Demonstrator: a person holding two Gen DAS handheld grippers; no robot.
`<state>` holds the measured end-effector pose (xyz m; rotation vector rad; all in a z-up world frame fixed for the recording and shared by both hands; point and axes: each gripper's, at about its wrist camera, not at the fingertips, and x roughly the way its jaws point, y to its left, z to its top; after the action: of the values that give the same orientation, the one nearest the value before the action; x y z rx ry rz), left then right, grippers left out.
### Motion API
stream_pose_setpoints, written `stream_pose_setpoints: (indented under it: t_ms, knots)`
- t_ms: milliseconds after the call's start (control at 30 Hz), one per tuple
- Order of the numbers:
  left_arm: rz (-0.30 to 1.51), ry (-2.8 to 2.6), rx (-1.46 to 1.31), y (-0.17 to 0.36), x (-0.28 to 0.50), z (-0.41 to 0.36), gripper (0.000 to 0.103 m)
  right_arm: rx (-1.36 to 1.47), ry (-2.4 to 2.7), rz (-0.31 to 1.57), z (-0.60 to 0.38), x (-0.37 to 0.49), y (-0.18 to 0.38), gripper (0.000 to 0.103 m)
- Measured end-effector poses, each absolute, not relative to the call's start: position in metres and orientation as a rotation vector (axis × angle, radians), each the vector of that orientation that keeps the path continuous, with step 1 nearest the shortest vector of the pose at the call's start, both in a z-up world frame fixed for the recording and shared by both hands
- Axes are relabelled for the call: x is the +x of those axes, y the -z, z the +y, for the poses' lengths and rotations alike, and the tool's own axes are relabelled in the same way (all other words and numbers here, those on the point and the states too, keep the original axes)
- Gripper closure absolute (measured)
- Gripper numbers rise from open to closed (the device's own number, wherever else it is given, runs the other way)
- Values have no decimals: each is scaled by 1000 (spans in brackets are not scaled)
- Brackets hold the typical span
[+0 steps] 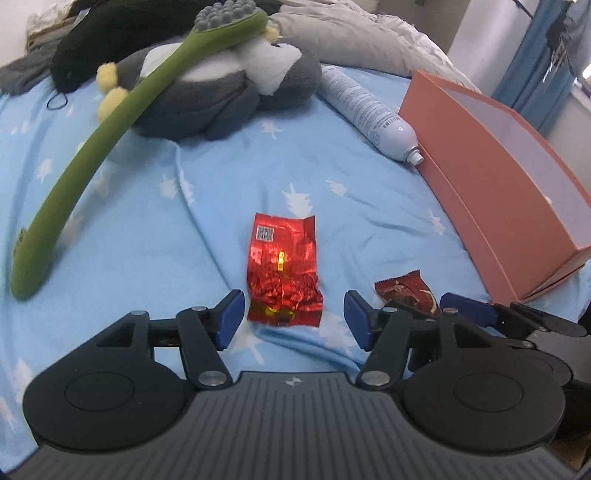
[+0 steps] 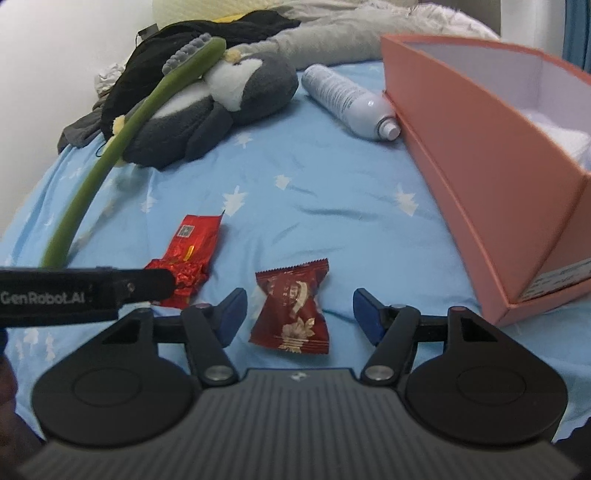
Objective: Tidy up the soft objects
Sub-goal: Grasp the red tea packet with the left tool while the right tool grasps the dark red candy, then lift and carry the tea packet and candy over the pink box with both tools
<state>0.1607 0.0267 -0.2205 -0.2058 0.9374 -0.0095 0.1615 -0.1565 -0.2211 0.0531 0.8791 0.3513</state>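
A shiny red foil packet lies on the blue sheet, its lower end between the fingers of my left gripper, which stands open without touching it. A dark red candy wrapper lies between the fingers of my right gripper, also open and clear of it. The candy wrapper shows in the left wrist view too, beside the right gripper's blue fingertips. The foil packet sits left of the candy in the right wrist view, partly behind the left gripper's black body. A grey and white plush toy lies farther back.
A long green massage stick leans across the plush toy. A white spray bottle lies against an open salmon-pink box on the right. Black clothing and a grey blanket are piled at the back of the bed.
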Motion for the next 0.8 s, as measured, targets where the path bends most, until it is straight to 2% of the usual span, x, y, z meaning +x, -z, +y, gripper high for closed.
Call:
stream_pose_setpoints:
  t_ms: [67, 100, 133, 633, 800]
  knots:
    - [939, 7, -184, 221, 164, 25, 38, 53, -377, 900, -155, 164, 224, 47]
    - [942, 10, -179, 221, 165, 25, 38, 46, -381, 903, -154, 164, 224, 57]
    - [945, 10, -176, 221, 167, 25, 38, 43, -385, 907, -154, 164, 225, 59]
    - [1009, 13, -71, 241, 194, 16, 38, 28, -400, 920, -164, 164, 220, 63]
    - [1025, 17, -60, 246, 194, 15, 45, 41, -398, 926, -170, 164, 220, 63]
